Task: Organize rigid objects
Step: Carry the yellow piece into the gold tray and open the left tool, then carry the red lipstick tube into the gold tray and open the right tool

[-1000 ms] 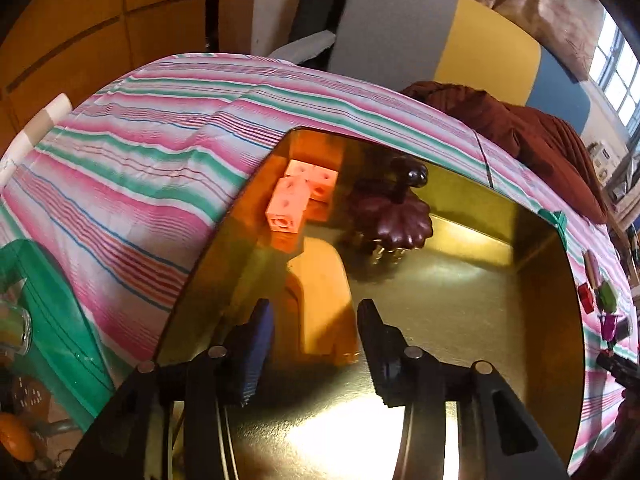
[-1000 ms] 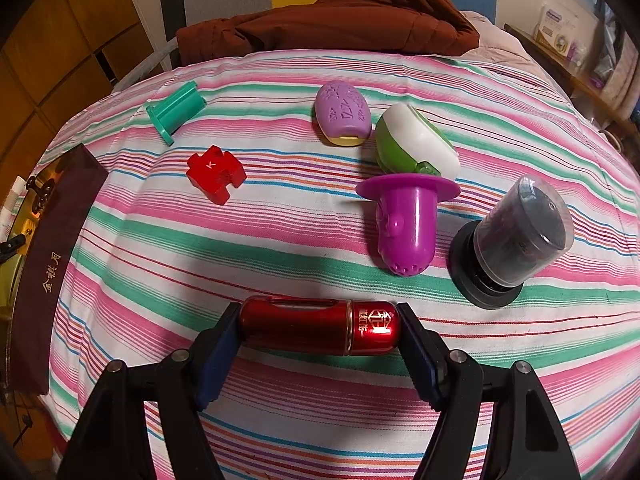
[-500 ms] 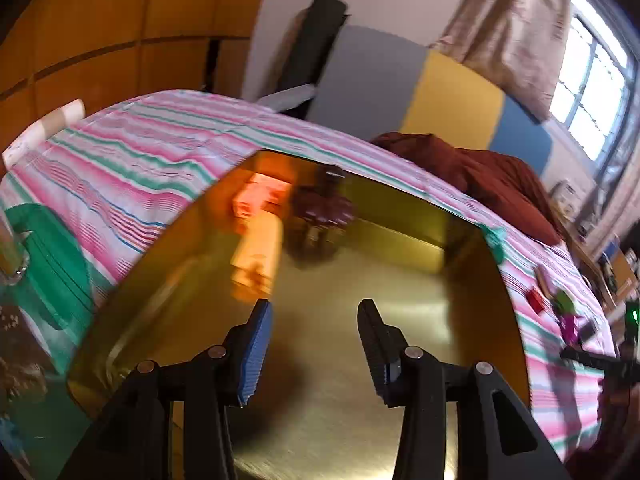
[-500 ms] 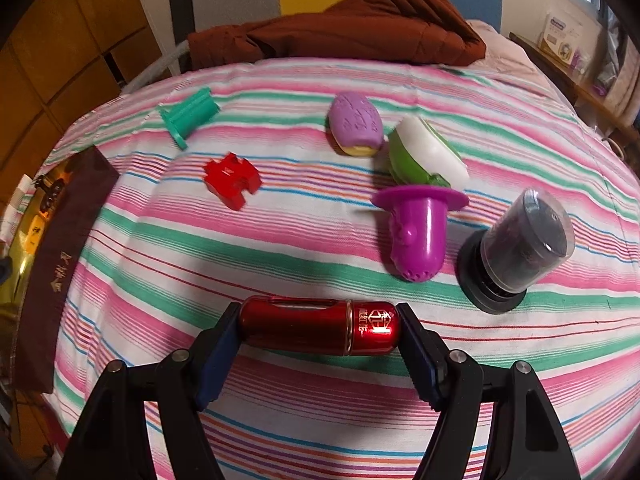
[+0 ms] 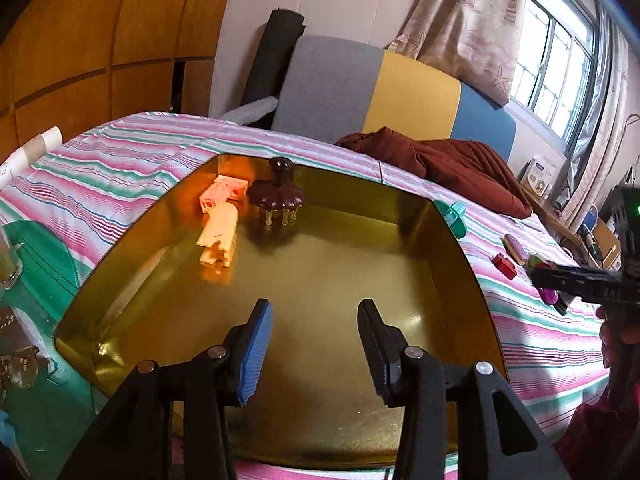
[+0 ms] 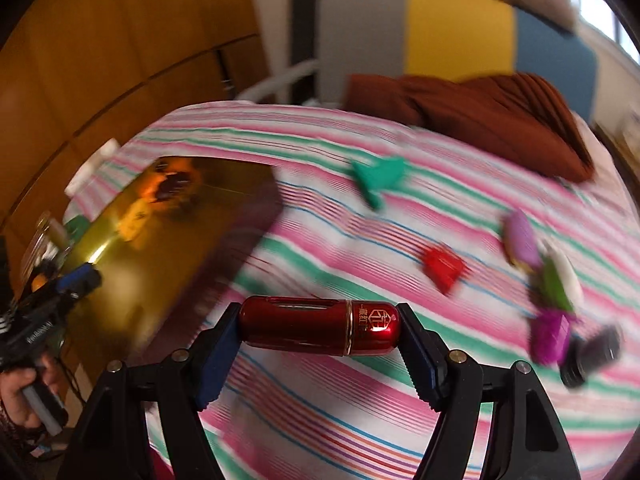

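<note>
A gold tray (image 5: 400,280) lies on the striped cloth; it also shows in the right wrist view (image 6: 132,272). In its far left corner lie pink cubes (image 5: 220,194), a yellow block (image 5: 219,234) and a dark brown comb-like piece (image 5: 276,198). My left gripper (image 5: 314,344) is open and empty above the tray's near part. My right gripper (image 6: 320,326) is shut on a red capsule-shaped tube (image 6: 320,326), held above the cloth, right of the tray. A teal piece (image 6: 378,178), red block (image 6: 442,268), purple oval (image 6: 520,240), green-white piece (image 6: 560,276), magenta funnel (image 6: 550,336) and dark capped jar (image 6: 592,354) lie on the cloth.
A brown blanket (image 5: 440,164) lies at the far edge before a grey, yellow and blue headboard (image 5: 400,92). A green mat (image 5: 36,264) with a glass and small items sits left of the tray. The right wrist view is motion-blurred.
My left gripper has pulled back and up from the yellow block, which stays in the tray. My right gripper has lifted the red tube off the cloth and swung left toward the tray.
</note>
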Tool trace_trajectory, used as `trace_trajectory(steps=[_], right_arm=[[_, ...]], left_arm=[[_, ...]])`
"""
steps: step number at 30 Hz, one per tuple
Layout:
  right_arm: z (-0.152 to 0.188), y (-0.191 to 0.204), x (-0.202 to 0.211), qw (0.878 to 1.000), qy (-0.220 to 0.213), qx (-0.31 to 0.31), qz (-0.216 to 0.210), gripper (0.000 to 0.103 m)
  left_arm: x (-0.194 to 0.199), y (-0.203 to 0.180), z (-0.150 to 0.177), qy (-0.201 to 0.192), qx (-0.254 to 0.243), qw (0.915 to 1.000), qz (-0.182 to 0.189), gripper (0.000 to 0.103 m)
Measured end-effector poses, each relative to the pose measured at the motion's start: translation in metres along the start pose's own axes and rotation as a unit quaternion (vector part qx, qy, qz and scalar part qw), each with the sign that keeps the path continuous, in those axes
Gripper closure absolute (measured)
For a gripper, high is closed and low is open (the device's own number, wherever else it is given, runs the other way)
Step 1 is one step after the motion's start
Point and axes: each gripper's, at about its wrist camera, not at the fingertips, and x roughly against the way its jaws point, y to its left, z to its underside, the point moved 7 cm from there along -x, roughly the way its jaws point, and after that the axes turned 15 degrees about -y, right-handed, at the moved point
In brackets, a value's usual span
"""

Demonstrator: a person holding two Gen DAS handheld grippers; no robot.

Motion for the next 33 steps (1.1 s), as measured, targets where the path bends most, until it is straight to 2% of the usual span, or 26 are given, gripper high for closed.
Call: trace_trajectory(steps=[7,11,15,21,25,30,33], right_arm=[[-0.022,0.081,-0.035,0.998,0.007,0.041,-0.056,0.028],[-0.025,0.118,-0.066,0.994,0.043,0.072,-0.065,0.028],[-0.025,0.142,-0.105,0.991,0.083,0.078,-0.073,0.028],[-0.022,0.156,-0.150,0.983,0.123,0.123,-0.055,0.028],[-0.026,0.155,-0.168,0.981,0.133,0.132,-0.041,0.028],[-0.041,0.149,-0.174,0.987,0.105,0.119,-0.012,0.026],[-0.047,0.145,-0.162,0.992,0.079,0.100,-0.016,0.023]], left_arm=[[0.007,0.006,-0.002,-0.010,0.000,0.9999,-0.007,0.059],[0.009,0.005,0.001,-0.006,-0.009,0.9999,-0.009,0.059],[0.011,0.006,0.001,-0.004,-0.013,0.9998,-0.012,0.059],[0.012,0.011,0.002,-0.001,-0.006,0.9998,-0.016,0.059],[0.011,0.011,0.002,0.000,-0.005,0.9999,-0.015,0.059],[0.010,0.007,0.005,0.005,-0.011,0.9999,-0.010,0.059],[0.011,0.005,0.006,0.004,-0.011,0.9999,-0.008,0.059]])
